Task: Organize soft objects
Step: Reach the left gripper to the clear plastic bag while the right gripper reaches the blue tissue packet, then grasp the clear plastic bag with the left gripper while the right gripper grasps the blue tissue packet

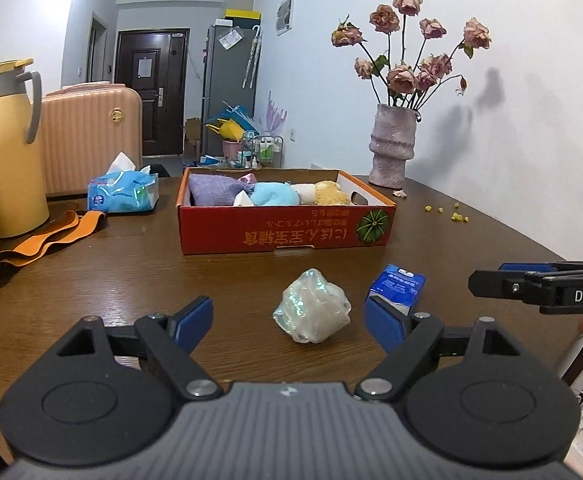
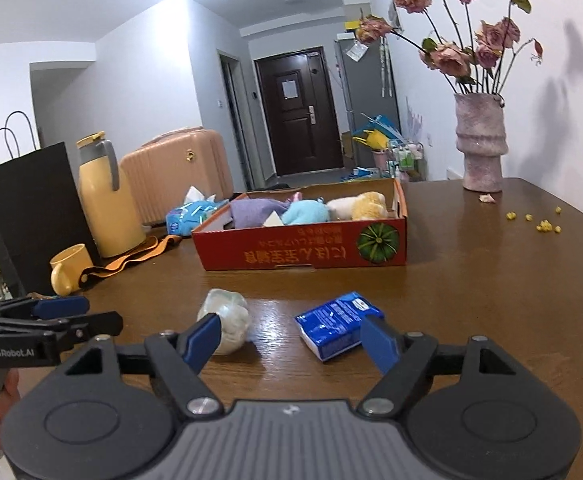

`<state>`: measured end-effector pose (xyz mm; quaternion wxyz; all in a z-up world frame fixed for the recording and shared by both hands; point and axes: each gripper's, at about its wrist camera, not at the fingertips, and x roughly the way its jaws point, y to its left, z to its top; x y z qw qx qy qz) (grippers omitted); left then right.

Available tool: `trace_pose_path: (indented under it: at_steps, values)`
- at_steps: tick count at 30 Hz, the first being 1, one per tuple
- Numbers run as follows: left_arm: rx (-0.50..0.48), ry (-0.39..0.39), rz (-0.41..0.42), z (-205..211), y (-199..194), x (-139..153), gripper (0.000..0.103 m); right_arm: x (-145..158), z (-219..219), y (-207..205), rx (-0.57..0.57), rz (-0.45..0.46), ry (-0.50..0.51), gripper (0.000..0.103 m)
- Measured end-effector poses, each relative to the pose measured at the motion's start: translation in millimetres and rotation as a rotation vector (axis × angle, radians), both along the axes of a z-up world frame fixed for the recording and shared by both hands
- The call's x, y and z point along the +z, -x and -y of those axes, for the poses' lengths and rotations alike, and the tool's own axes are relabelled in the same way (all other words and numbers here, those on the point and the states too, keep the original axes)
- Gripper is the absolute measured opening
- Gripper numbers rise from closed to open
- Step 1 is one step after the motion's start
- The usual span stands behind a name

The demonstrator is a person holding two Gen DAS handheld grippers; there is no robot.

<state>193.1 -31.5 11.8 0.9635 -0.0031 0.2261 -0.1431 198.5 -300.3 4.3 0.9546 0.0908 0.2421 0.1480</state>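
Two soft things lie loose on the brown table [image 1: 471,240], near its front edge: a pale wad wrapped in clear plastic [image 1: 311,307] and, just to its right and apart from it, a small blue tissue pack [image 2: 337,324]. Farther back stands a red cardboard box [image 1: 287,226] printed with a green pumpkin. It is open on top and holds a row of soft items: a purple cloth [image 1: 213,188] at the left, a light blue plush [image 1: 273,194] in the middle, and something white beside a yellow plush [image 1: 331,193] at the right.

The left gripper [image 1: 289,322] hangs low over the table with its blue pads spread wide. The wad lies on the table ahead, between them, and neither pad presses on it. The right gripper [image 2: 295,338] is also spread wide, with nothing held. The tissue pack sits just inside its right pad, and whether they touch is unclear. The wad is partly hidden behind its left pad.

On the left side of the table are a larger blue tissue packet [image 1: 122,192], an orange strap [image 1: 47,238], a yellow jug [image 1: 11,152], a yellow mug [image 2: 69,268] and a black paper bag [image 2: 31,208]. A pink suitcase [image 1: 91,136] stands behind them. At the far right a pinkish vase [image 1: 391,146] holds dried roses [image 1: 405,76], with yellow crumbs [image 1: 457,216] scattered near it. A dark door [image 1: 151,88] closes the hallway beyond.
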Motion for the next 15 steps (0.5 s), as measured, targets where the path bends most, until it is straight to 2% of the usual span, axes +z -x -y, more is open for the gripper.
trace_pose_path:
  at_steps: [7, 10, 15]
  values:
    - [-0.016, -0.021, -0.041, 13.9, -24.6, -11.4, 0.085, -16.9, 3.3, -20.4, -0.009, -0.052, -0.021, 0.076]
    - [-0.015, -0.049, -0.070, 24.6, -46.6, -21.7, 0.085, -28.8, 2.4, -37.9, -0.018, -0.094, -0.034, 0.076]
    - [-0.052, -0.040, -0.119, 36.5, -78.9, -38.1, 0.085, -46.2, 1.4, -68.9, -0.032, -0.150, -0.056, 0.076]
